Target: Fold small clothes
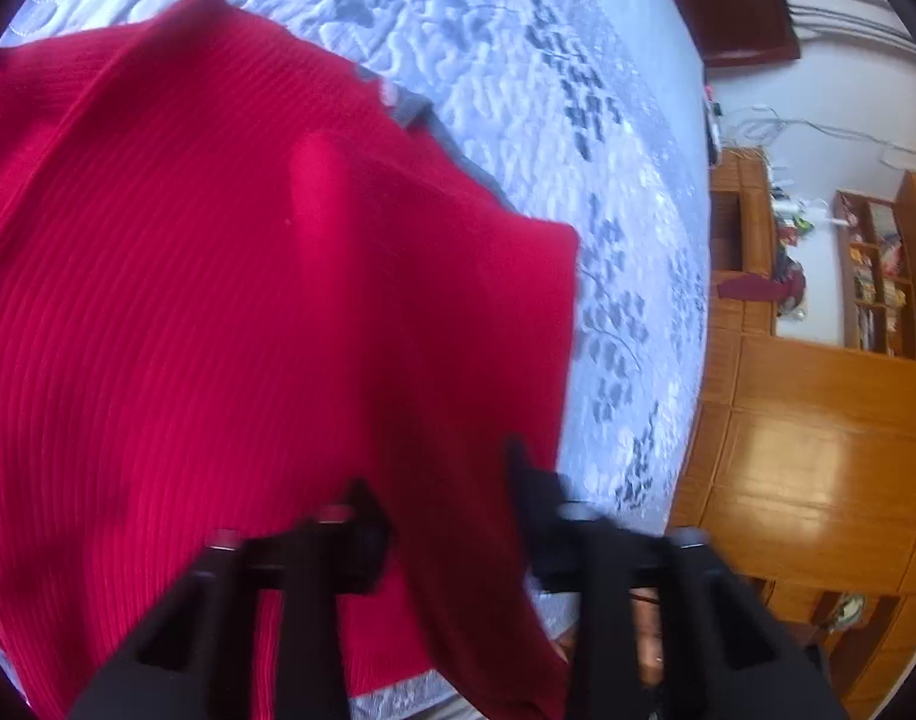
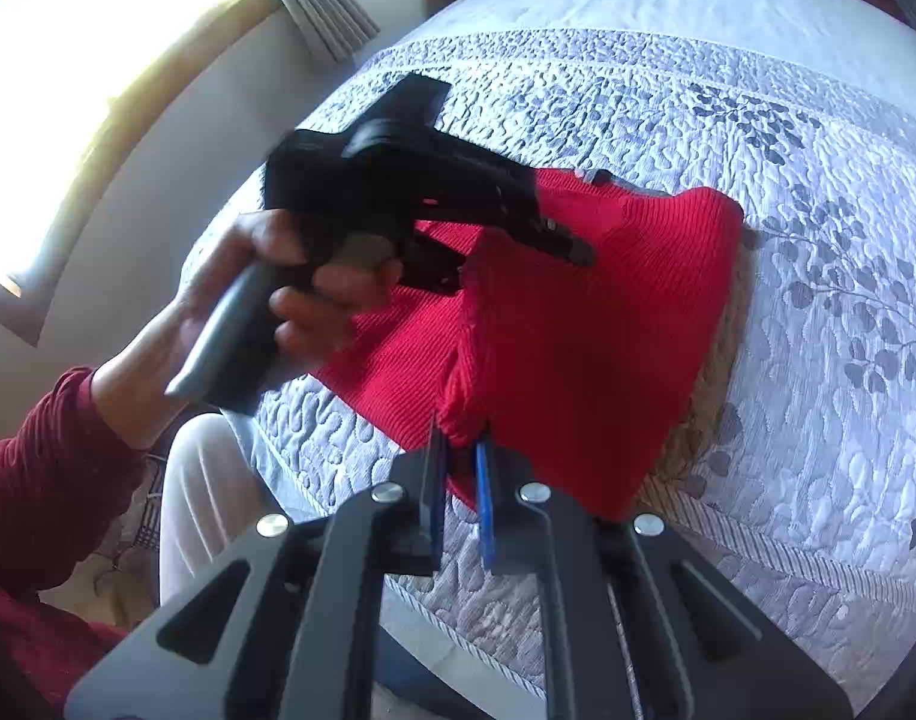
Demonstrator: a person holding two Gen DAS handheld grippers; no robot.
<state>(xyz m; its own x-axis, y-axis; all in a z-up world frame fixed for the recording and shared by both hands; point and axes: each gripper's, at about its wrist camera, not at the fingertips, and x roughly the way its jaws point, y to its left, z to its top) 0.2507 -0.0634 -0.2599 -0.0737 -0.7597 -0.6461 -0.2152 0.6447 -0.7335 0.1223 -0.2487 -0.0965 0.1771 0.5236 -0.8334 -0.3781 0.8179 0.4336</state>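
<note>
A red ribbed knit garment (image 1: pixel 230 312) lies partly on the quilted bed and is lifted at its near edge; it also shows in the right wrist view (image 2: pixel 577 330). My right gripper (image 2: pixel 460 441) is shut on a bunched fold of the red garment near the bed's front edge. My left gripper (image 1: pixel 446 480) sits over the garment with cloth running between its blurred black fingers; its jaws look parted. In the right wrist view the left gripper (image 2: pixel 577 249), held in a hand, hovers over the garment's far part.
The bed has a grey-white quilted cover (image 2: pixel 787 300) with a leaf pattern. Wooden cabinets and shelves (image 1: pixel 817 420) stand beyond the bed's side. A window with a curtain (image 2: pixel 98 48) is at the left. The person's red sleeve (image 2: pixel 38 480) and leg are by the bed edge.
</note>
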